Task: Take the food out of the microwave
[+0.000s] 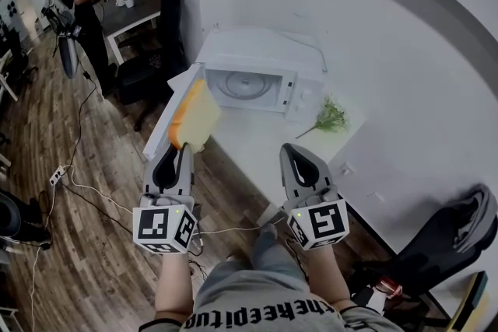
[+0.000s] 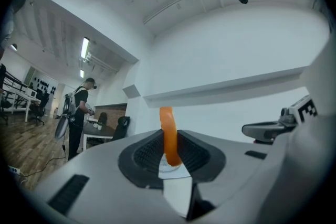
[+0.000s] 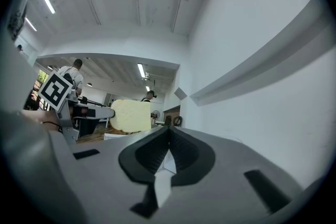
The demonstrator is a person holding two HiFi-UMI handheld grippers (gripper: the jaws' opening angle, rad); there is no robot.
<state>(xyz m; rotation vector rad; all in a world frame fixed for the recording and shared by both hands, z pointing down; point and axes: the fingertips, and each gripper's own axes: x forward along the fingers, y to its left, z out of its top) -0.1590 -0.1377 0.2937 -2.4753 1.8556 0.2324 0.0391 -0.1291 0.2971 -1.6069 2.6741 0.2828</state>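
A slice of toast (image 1: 196,117), pale yellow with an orange crust, is clamped upright in my left gripper (image 1: 183,145), which holds it in the air in front of the microwave's open door (image 1: 159,138). In the left gripper view the toast (image 2: 169,136) shows edge-on between the jaws. The white microwave (image 1: 249,82) stands on the white counter (image 1: 249,148), and its cavity looks empty. My right gripper (image 1: 289,148) hovers over the counter's near edge, shut with nothing in it; in its own view the jaws (image 3: 167,152) meet, and the toast (image 3: 129,115) is off to the left.
A green sprig (image 1: 331,119) lies on the counter right of the microwave. A dark chair (image 1: 447,241) stands at the lower right. Behind, a person (image 1: 74,4) stands by a desk with black chairs. Cables trail over the wooden floor (image 1: 85,245).
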